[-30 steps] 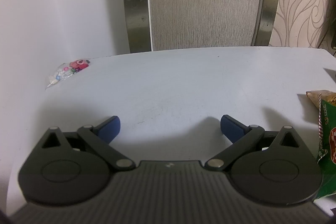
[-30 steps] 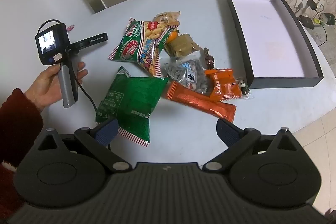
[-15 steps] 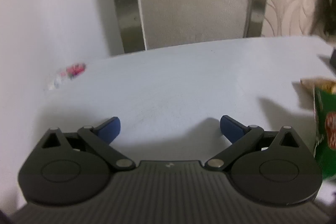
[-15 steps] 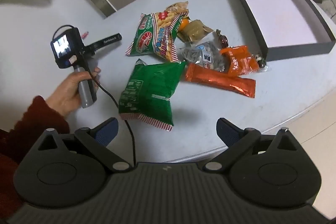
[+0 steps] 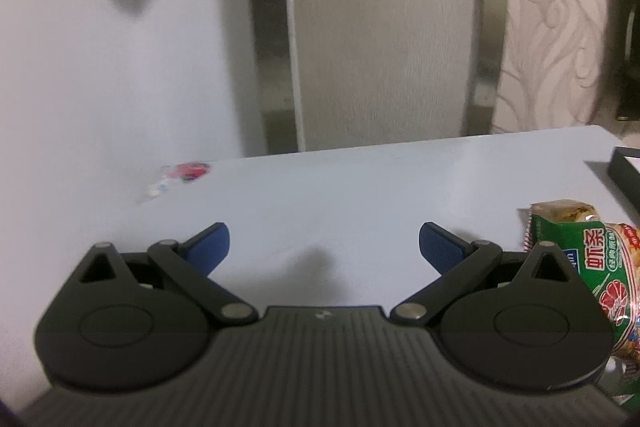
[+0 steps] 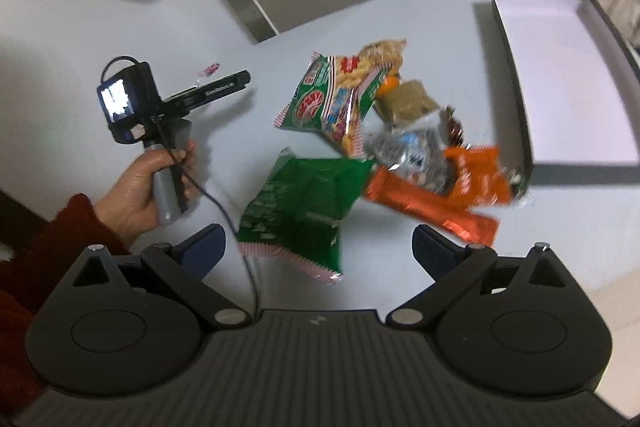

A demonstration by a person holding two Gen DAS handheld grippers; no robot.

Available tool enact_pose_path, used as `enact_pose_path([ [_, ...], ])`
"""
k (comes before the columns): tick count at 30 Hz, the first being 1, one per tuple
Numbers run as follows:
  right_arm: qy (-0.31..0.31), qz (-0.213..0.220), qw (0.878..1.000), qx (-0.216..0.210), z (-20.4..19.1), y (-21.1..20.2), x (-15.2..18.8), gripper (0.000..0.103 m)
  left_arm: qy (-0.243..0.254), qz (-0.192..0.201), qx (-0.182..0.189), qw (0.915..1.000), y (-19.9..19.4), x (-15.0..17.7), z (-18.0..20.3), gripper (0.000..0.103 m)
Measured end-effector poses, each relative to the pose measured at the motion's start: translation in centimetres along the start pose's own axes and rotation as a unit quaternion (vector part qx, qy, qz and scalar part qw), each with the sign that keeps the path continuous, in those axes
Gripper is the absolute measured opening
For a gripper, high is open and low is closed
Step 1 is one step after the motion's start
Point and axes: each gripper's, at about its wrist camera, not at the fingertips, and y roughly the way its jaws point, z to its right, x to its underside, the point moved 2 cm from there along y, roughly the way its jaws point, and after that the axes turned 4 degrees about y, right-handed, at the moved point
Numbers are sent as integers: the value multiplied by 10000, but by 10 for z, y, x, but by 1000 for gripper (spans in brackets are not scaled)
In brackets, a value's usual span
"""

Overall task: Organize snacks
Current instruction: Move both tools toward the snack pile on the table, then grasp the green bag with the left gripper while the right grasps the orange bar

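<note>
Both tools were spread wide and held nothing: the left tool (image 5: 323,245) hung low over bare table (image 5: 360,187), and the right tool (image 6: 318,247) hung above the snack pile. The green bag (image 6: 304,203), striped shrimp-chip bag (image 6: 340,95) and orange packets (image 6: 448,199) lay clustered on the table just beside the open black box (image 6: 560,83), whose inside looked bare.

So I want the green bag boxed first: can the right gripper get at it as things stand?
Probably yes. The right gripper is open and empty, and the green bag lies just ahead of it on the table, uncovered on top, with nothing between them.
</note>
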Motion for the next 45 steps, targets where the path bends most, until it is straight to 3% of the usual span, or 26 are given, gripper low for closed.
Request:
enact_pose_path([
  [7,-1286,-389,9909,126,33,24,10,99,-113,-5,-510,9986,-52,13,11,103],
  [10,-1567,-563,9860,42,43,33,18,92,-77,58,-473,9988,-80,19,24,103],
  [15,-1548,-765,9848,-191,61,43,29,90,281,30,-330,9991,-102,33,59,103],
  [19,-1700,-1063,9789,-404,47,70,41,73,515,-103,-293,9982,-98,48,67,103],
  [22,-2032,-1064,9721,-491,21,85,40,71,335,-92,-300,9989,-103,52,50,103],
  [26,-2490,-981,9630,-316,-16,116,27,68,231,8,-275,9994,-119,51,32,103],
  [29,-2634,-659,9619,-331,-50,134,4,68,283,10,-262,9993,-121,48,22,103],
  [33,-2882,-401,9566,-181,-74,128,-2,71,215,113,-45,9997,-125,43,27,103],
  [36,-2615,-314,9646,-114,-66,108,5,81,200,148,68,9997,-122,42,40,103],
  [45,-1954,157,9802,274,-20,54,9,81,294,110,475,9984,-118,40,86,103],
])
